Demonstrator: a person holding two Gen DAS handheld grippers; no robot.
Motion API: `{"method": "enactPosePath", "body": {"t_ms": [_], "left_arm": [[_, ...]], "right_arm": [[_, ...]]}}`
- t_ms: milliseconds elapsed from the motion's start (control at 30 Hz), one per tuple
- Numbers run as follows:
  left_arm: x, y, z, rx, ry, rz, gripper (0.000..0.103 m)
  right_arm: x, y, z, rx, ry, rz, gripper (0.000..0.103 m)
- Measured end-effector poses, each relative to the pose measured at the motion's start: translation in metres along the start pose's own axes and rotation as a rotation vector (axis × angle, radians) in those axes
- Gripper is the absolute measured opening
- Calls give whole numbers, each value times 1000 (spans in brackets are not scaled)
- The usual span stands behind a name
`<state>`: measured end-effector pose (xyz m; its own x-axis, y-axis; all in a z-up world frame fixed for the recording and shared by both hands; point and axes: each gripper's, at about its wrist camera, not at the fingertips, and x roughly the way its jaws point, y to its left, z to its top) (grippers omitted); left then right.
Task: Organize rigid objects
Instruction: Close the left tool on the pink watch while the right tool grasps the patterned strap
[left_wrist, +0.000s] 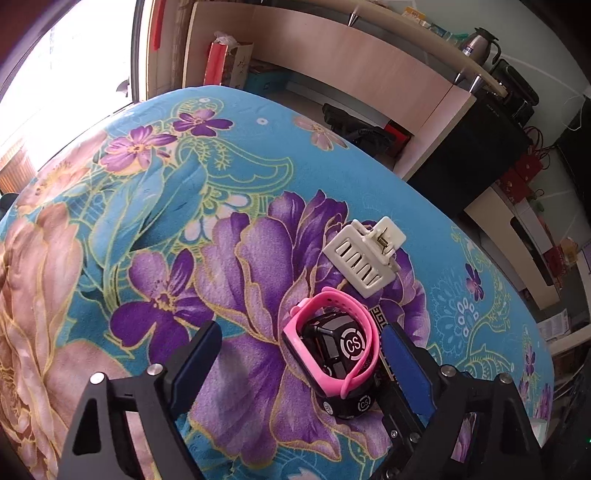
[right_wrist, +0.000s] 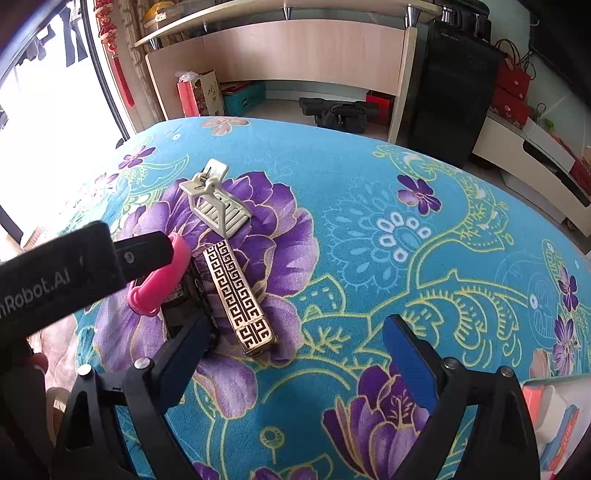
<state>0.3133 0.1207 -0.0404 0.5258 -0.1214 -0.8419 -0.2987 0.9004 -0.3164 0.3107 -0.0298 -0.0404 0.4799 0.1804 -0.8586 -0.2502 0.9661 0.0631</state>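
Note:
A pink watch (left_wrist: 334, 343) lies looped over a black cube marked "CS" (left_wrist: 345, 373) on the flowered cloth. A cream hair clip (left_wrist: 364, 254) lies just beyond them. A gold patterned bar (right_wrist: 238, 295) lies beside the cube, only a sliver of it in the left wrist view (left_wrist: 380, 314). My left gripper (left_wrist: 301, 365) is open, its jaws either side of the watch and cube; the right finger (left_wrist: 404, 363) is close to them. My right gripper (right_wrist: 295, 354) is open and empty, its left finger (right_wrist: 184, 354) near the cube (right_wrist: 184, 306). The watch (right_wrist: 162, 280) and clip (right_wrist: 216, 203) show there too.
The blue flowered cloth (right_wrist: 388, 192) covers a round table whose far edge drops off. Beyond it stand a wooden desk (right_wrist: 295, 48), a black cabinet (right_wrist: 454, 88) and red bags (right_wrist: 511, 92). The left gripper's body (right_wrist: 55, 280) reaches in at left.

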Motion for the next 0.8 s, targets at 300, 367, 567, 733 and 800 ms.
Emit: {"method": "enactPosePath", "body": {"t_ms": [300, 367, 567, 733, 800], "left_arm": [[12, -12, -3, 34, 15, -12, 65], [12, -12, -3, 28, 16, -31, 59], [7, -4, -3, -6, 11, -60, 58], [4, 1, -1, -13, 5, -47, 58], [5, 2, -1, -18, 5, -45, 58]], "right_arm": [[7, 10, 10, -29, -42, 39, 76], [8, 12, 11, -34, -47, 41, 73], [9, 19, 10, -59, -45, 58, 52], [15, 25, 8, -77, -41, 40, 45], [17, 27, 7, -81, -40, 45, 40]]}}
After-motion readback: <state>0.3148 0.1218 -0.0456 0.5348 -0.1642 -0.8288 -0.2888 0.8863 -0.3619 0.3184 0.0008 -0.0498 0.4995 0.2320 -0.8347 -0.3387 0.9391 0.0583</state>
